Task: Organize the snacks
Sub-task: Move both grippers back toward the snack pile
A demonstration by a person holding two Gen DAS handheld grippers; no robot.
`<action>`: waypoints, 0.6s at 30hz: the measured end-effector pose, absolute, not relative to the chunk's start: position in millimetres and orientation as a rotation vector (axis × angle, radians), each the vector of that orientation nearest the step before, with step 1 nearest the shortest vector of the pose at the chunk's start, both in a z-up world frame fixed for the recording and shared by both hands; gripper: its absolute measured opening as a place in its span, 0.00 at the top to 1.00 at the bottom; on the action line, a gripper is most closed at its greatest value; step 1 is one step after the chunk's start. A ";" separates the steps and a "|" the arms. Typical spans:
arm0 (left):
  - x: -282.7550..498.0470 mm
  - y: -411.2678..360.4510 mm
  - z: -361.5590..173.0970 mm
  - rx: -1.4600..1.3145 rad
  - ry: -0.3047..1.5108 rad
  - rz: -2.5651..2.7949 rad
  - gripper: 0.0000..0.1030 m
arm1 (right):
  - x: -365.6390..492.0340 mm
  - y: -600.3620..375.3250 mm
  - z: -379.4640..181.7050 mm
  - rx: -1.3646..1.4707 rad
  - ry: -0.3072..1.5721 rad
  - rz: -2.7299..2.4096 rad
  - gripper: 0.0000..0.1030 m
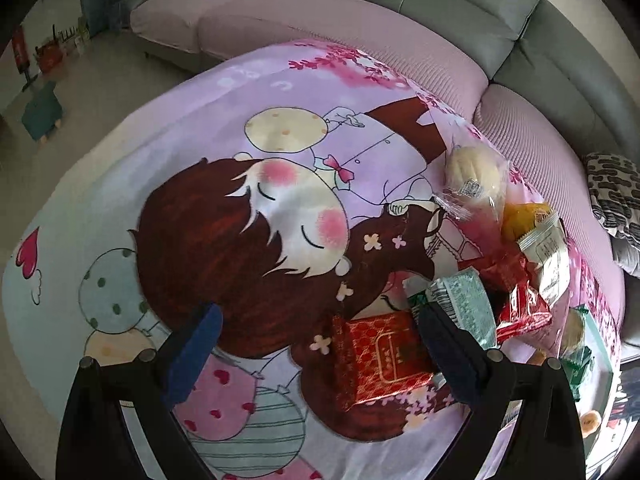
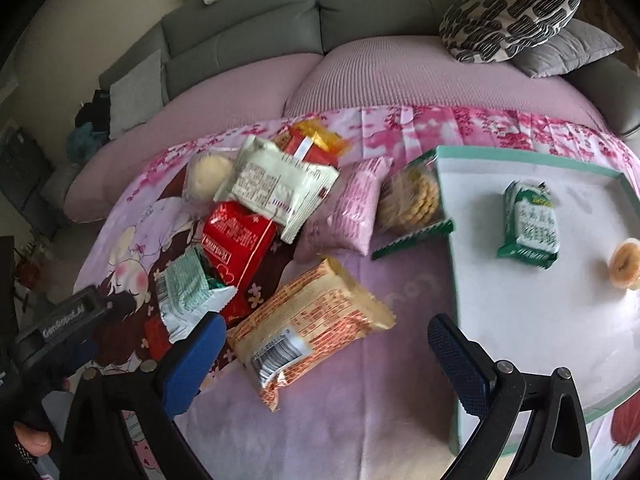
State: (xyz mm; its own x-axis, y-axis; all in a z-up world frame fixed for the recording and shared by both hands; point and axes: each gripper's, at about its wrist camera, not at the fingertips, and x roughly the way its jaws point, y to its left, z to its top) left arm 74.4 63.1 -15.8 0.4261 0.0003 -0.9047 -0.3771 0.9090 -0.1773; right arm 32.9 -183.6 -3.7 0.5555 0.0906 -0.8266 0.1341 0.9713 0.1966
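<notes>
The right gripper (image 2: 324,364) hangs with its jaws spread wide and nothing between them. Straight ahead of it, nearly framed by the two blue pads, lies the orange-and-cream wafer packet (image 2: 310,330), barcode end nearest. To do this step well, I would lower the jaws squarely across the packet's narrow width and close gently, since the film looks slippery and the contents brittle. To its right stands the teal-rimmed white tray (image 2: 528,160), already holding a green packet (image 2: 530,226) and a small orange cup (image 2: 626,264).

The left gripper (image 1: 320,354) is likewise wide open and empty, with a red-and-gold packet (image 1: 380,360) lying between its pads and more snacks heaped to its right.

Beyond both lies a soft cartoon-print blanket (image 1: 240,120), which will give under pressure, spread before a grey sofa (image 2: 360,20) with a patterned cushion (image 2: 508,16).
</notes>
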 end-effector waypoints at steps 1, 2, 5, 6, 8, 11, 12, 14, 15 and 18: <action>76.4 62.3 -16.9 -0.386 1.116 0.244 0.04 | 34.3 -179.0 -6.8 0.241 0.993 -0.022 0.04; 77.7 61.7 -17.7 -0.388 1.120 0.241 0.04 | 35.2 -176.3 -8.9 0.236 1.000 -0.020 0.04; 81.0 59.8 -19.5 -0.392 1.127 0.232 0.04 | 38.1 -172.8 -13.6 0.253 1.015 -0.019 0.04; 81.6 59.3 -19.7 -0.389 1.127 0.233 0.04 | 40.0 -172.4 -15.6 0.256 1.020 -0.028 0.04; 83.3 57.7 -19.8 -0.383 1.129 0.227 0.04 | 43.9 -172.6 -18.6 0.257 1.029 -0.051 0.04; 85.4 53.7 -19.8 -0.375 1.132 0.204 0.04 | 49.8 -175.9 -22.8 0.271 1.039 -0.092 0.04; 85.9 52.1 -19.6 -0.372 1.133 0.198 0.04 | 51.6 -176.2 -24.1 0.271 1.042 -0.103 0.04; 87.7 48.1 -19.6 -0.361 1.138 0.180 0.04 | 55.4 -175.1 -27.9 0.266 1.050 -0.111 0.04; 87.7 46.4 -19.4 -0.354 1.139 0.174 0.04 | 56.6 -175.0 -29.3 0.265 1.053 -0.114 0.04; 89.6 41.1 -17.1 -0.339 1.131 0.151 0.04 | 59.7 -172.0 -34.0 0.255 1.060 -0.117 0.04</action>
State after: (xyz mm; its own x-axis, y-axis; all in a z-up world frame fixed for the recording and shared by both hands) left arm 89.6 41.1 -17.1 0.4225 -0.0524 -0.9048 -0.2875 0.9390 -0.1886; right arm 59.7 -172.0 -34.0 0.4858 0.0275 -0.8737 0.2167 0.9645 0.1508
